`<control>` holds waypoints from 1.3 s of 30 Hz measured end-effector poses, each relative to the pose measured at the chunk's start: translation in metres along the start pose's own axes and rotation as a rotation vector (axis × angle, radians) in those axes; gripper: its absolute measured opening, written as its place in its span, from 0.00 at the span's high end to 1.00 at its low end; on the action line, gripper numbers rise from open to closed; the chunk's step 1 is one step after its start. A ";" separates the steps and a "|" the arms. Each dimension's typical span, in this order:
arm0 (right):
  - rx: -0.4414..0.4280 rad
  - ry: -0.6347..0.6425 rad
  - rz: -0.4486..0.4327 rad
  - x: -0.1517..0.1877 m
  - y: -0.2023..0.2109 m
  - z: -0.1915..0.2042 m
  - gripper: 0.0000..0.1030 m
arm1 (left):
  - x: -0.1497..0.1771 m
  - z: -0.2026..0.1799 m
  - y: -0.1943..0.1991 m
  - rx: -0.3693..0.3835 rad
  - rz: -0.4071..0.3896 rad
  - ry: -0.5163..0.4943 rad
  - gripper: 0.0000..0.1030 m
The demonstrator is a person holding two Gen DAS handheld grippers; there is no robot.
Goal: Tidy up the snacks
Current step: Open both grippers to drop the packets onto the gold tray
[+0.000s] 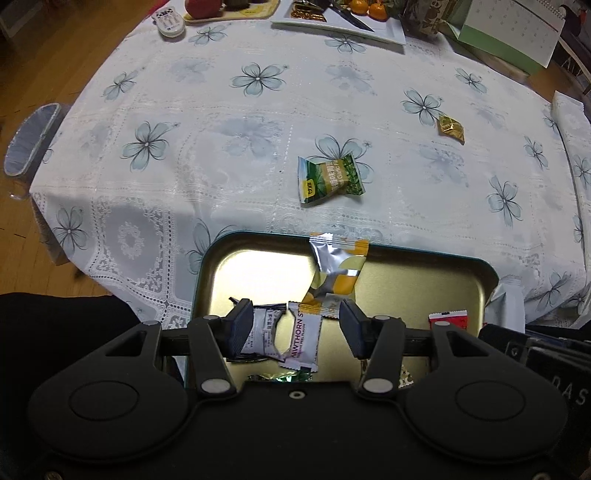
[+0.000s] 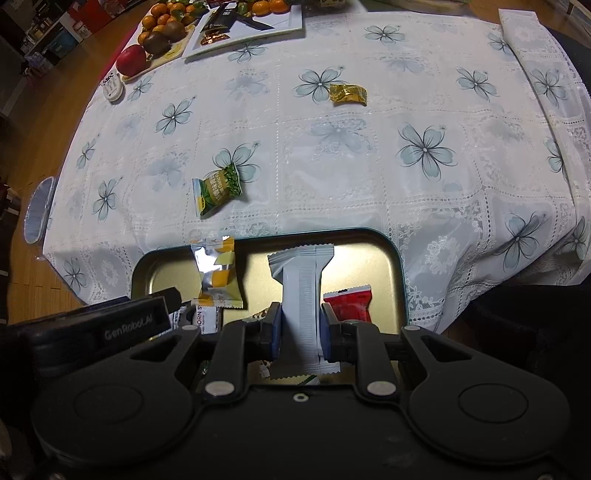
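A teal tin with a gold inside sits at the table's near edge and holds several wrapped snacks. My left gripper is open over the tin, above a white hawthorn packet; a yellow-and-silver packet stands tilted just beyond it, its lower end near the fingertips. My right gripper is shut on a long white wrapped bar held over the tin. A red packet lies in the tin. A green packet and a gold candy lie on the tablecloth.
At the far edge stand a white plate with a knife, a fruit tray, a small white box and a calendar. A stool stands left of the table.
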State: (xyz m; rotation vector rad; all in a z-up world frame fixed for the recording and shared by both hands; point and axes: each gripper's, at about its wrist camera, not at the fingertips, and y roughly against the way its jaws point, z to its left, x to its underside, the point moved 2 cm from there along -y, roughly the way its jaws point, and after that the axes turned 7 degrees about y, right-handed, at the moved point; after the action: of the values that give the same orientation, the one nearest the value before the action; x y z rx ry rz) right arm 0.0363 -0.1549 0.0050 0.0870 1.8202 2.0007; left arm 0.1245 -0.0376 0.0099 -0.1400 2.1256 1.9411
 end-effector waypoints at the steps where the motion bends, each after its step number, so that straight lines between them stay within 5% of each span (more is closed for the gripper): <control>1: 0.004 0.002 -0.002 0.002 0.001 0.001 0.79 | 0.003 0.001 0.002 -0.006 -0.010 0.000 0.45; 15: 0.030 0.003 0.004 0.026 0.003 0.001 0.79 | 0.053 0.013 0.007 -0.038 -0.047 0.004 0.44; 39: -0.026 -0.011 0.161 0.064 -0.021 -0.010 0.74 | 0.080 0.013 -0.002 -0.007 0.049 -0.035 0.44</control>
State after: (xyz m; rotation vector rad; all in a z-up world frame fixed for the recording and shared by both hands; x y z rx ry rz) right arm -0.0192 -0.1403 -0.0316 0.2432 1.8311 2.1271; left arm 0.0501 -0.0167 -0.0133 -0.0554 2.1194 1.9636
